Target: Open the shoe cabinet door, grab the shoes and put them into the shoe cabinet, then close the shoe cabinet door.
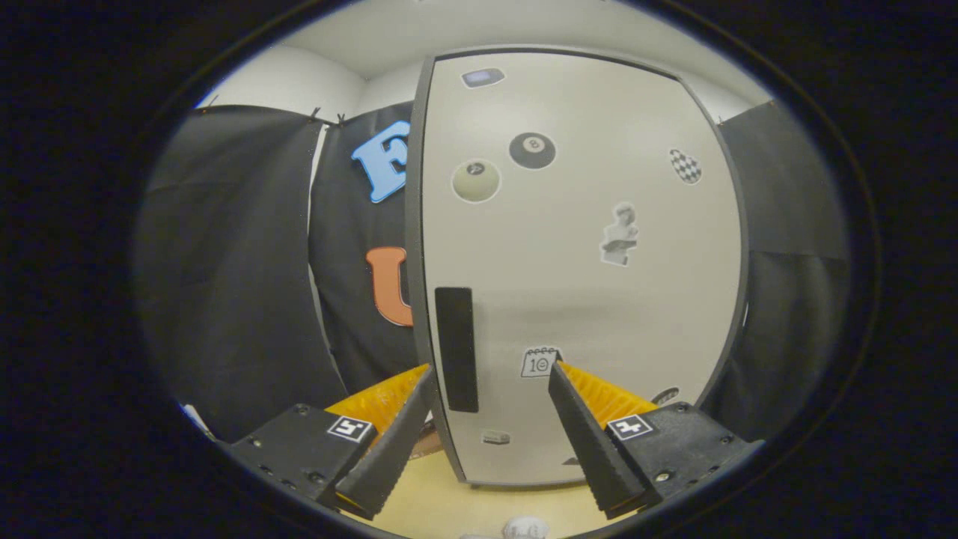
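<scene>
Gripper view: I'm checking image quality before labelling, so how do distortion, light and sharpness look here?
In the gripper view, fisheye distortion bows the cabinet door edges outward; lighting is soft and even, with a faint shadow band across the door and no harsh glare; the stickers and black handle look fairly sharp, and the open gripper fingers straddling the handle are also clear.

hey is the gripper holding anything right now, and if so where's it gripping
Nothing is held. The gripper is open, its fingers spread apart just in front of the closed shoe cabinet door, with the dark vertical handle between them, not gripped.
</scene>
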Motion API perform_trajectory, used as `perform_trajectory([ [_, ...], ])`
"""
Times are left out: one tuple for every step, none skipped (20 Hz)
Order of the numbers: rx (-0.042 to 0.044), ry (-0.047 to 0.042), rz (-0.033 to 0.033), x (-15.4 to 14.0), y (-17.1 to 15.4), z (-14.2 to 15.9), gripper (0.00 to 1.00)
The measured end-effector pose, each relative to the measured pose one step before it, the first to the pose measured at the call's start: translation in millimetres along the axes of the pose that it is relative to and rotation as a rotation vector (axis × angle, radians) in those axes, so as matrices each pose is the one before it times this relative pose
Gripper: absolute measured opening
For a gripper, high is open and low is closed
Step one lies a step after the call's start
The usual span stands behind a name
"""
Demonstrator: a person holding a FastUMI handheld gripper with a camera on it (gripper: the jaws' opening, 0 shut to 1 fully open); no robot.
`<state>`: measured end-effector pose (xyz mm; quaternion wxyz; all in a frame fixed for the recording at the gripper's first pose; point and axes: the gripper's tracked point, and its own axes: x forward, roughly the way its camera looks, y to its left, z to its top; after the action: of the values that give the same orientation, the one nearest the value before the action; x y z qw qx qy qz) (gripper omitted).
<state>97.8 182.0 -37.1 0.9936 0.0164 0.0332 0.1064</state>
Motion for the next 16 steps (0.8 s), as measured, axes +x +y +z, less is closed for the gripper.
perform_trajectory([
  [-0.00032,0.0004,0.00261,9.18,3.73,-0.1,0.99],
  [0.0033,0.00044,0.00099,7.46,5.68,-0.92,0.98],
  [0.00168,0.00067,-0.00338,7.29,1.87,0.58,0.97],
  [0.00107,0.00208,-0.00571,6.22,1.48,-0.37,0.96],
  [0.00098,0.00013,-0.00939,6.66,-0.46,-0.39,0.95],
  [0.00254,0.00323,-0.00915,6.13,0.71,-0.72,0.9],
  [0.00768,0.00251,-0.00605,4.83,0.53,-1.09,0.87],
  [0.00979,0.01093,0.00039,4.84,2.87,-2.67,0.83],
  [0.01014,0.01232,0.00282,3.86,2.52,-1.98,0.81],
  [0.0096,0.01069,0.00537,3.1,1.4,-3.21,0.76],
  [0.00683,0.00552,0.00334,3.23,1.49,-1.77,0.73],
  [-0.00216,0.00202,-0.00767,3.18,-0.72,-0.81,0.7],
  [-0.00169,0.00169,-0.01924,0.44,-1.23,-0.12,0.67],
  [-0.00581,-0.00108,-0.02679,1.29,-3.96,-0.02,0.61],
  [0.00703,-0.00154,-0.01576,-0.36,-1.51,-0.66,0.57],
  [0.01503,0.00684,0.00349,0.46,4.71,-1.07,0.52],
])
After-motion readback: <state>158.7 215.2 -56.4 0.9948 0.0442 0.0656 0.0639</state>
